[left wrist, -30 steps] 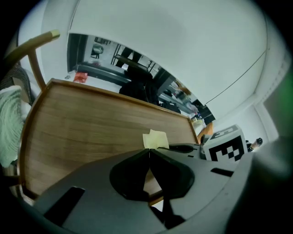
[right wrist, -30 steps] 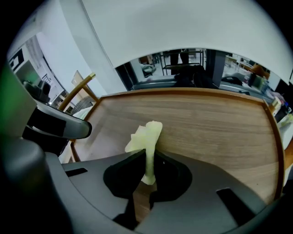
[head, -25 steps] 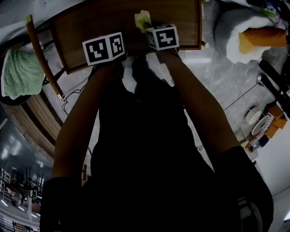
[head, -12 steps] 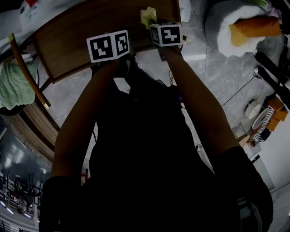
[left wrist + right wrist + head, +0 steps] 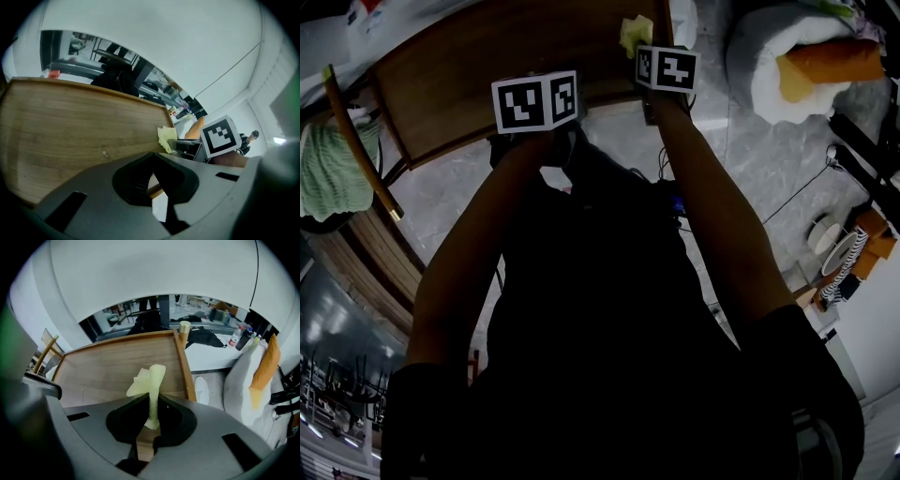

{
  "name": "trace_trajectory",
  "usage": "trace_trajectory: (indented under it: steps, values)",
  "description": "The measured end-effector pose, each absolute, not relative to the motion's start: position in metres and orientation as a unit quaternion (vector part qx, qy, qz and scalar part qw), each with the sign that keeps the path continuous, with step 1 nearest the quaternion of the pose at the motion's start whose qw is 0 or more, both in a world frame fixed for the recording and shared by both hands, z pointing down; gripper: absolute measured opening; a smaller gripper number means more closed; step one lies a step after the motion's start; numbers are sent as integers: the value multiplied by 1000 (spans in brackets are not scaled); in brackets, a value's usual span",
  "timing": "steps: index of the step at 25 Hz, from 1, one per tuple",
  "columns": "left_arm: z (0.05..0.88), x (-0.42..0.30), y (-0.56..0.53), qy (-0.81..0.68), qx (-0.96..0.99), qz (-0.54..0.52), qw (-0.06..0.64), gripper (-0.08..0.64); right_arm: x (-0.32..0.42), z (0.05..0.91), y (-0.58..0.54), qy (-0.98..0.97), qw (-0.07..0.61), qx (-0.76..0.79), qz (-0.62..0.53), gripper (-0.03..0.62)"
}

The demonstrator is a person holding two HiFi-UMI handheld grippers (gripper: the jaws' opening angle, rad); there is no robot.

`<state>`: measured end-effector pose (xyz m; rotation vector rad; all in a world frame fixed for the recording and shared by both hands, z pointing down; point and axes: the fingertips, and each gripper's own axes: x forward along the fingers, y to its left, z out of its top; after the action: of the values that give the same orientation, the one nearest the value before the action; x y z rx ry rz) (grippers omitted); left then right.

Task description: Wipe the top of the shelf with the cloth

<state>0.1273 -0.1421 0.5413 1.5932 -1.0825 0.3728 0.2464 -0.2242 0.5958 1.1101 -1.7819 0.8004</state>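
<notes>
A crumpled, pale yellow cloth [image 5: 150, 380] is pinched upright in the right gripper [image 5: 149, 422], near the right rim of the brown wooden shelf [image 5: 108, 366].

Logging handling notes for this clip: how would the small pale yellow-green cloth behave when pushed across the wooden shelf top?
Probably floppy: the pale yellow-green cloth crumples and folds over beyond the right gripper, which is shut on it. Likely light, since a thin pinch carries it. It may bunch up against the wooden shelf top.

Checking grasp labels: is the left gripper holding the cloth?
No, the left gripper has its jaws shut on nothing; the yellow cloth is pinched in the right gripper.
</notes>
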Motion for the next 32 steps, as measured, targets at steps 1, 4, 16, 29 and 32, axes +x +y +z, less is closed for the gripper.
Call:
trace_trajectory:
  steps: [1,4,16,29,32]
  values:
    - [541,125,-140,-460,674,158,556,11,250,595,-225,-708,435,455,319,43]
    - [539,114,-136,-466,671,155,555,11,265,593,-231,-683,441,489,316,42]
    - [510,-9,-103,-522,626,77,575,11,163,560,-219,-740,375,463,312,41]
    - [483,-220,-60,-605,565,20,561,11,-178,563,-128,-853,334,227,330,41]
    - [479,-235,-56,-607,567,24,556,11,-217,573,-116,-856,335,201,339,41]
